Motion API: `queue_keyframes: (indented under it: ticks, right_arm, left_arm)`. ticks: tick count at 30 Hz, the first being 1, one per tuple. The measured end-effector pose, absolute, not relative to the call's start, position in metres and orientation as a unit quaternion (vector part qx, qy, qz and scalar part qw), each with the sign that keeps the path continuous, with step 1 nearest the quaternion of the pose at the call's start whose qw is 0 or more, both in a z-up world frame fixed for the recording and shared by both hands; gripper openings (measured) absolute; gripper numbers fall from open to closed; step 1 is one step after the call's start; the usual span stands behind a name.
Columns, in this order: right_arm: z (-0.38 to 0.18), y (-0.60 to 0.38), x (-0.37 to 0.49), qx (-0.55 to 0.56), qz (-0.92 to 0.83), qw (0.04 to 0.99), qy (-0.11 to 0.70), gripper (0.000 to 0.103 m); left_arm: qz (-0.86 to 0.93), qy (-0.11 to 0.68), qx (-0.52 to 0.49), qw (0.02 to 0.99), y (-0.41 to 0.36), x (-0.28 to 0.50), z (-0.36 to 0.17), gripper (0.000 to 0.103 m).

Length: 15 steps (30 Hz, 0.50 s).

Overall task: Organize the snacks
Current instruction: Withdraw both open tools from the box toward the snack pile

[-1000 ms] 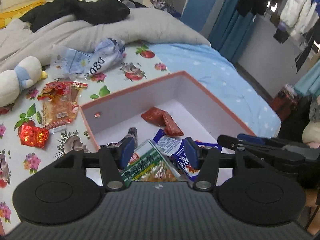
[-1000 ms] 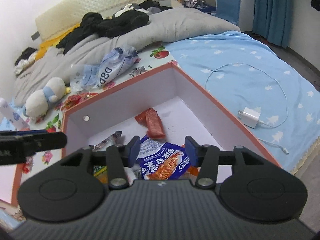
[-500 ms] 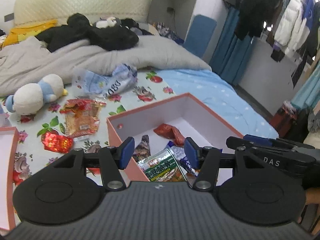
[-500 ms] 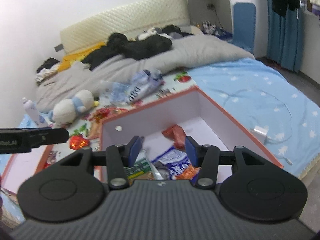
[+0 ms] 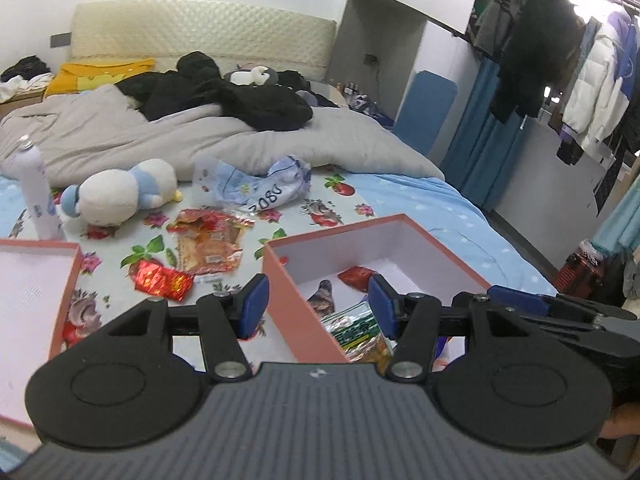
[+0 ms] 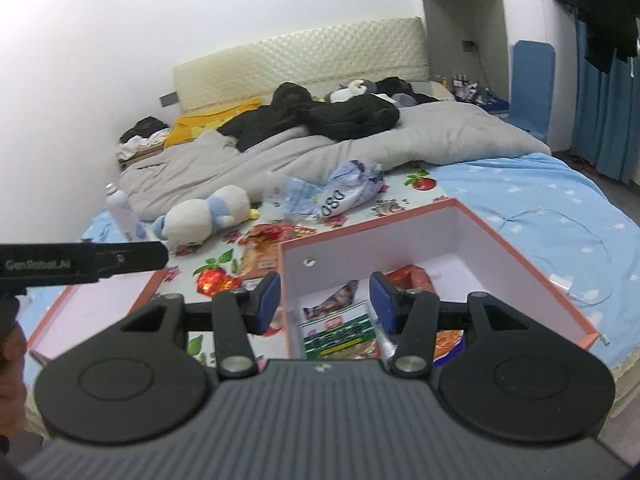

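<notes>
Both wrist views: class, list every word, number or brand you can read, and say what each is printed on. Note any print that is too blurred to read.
"GenRobot.AI": on the left tongs' black arm, in the right wrist view.
"080": on the crumpled blue-white bag, seen upside down.
Green packet in the box: print too blurred to read.
Orange snack pack and red wrapper: print too small.
White bottle: label unreadable.

Salmon-pink box [image 5: 298, 312], green snack packet [image 6: 340, 336], floral sheet [image 5: 120, 256]
</notes>
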State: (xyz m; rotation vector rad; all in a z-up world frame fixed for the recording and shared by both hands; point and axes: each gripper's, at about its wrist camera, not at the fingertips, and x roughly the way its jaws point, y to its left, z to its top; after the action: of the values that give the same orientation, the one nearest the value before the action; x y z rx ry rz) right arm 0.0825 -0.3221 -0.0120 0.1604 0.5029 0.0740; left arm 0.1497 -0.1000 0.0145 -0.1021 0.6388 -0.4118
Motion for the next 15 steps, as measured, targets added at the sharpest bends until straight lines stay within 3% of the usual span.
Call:
queue_keyframes:
  ticks: [15]
  right_arm:
    - [-0.039,-0.275,0.061,0.088,0.107,0.947,0.29,0.052]
  left_arm:
    - [-0.116,0.324,-0.115,0.932,-0.026,0.095,-0.032,0.061]
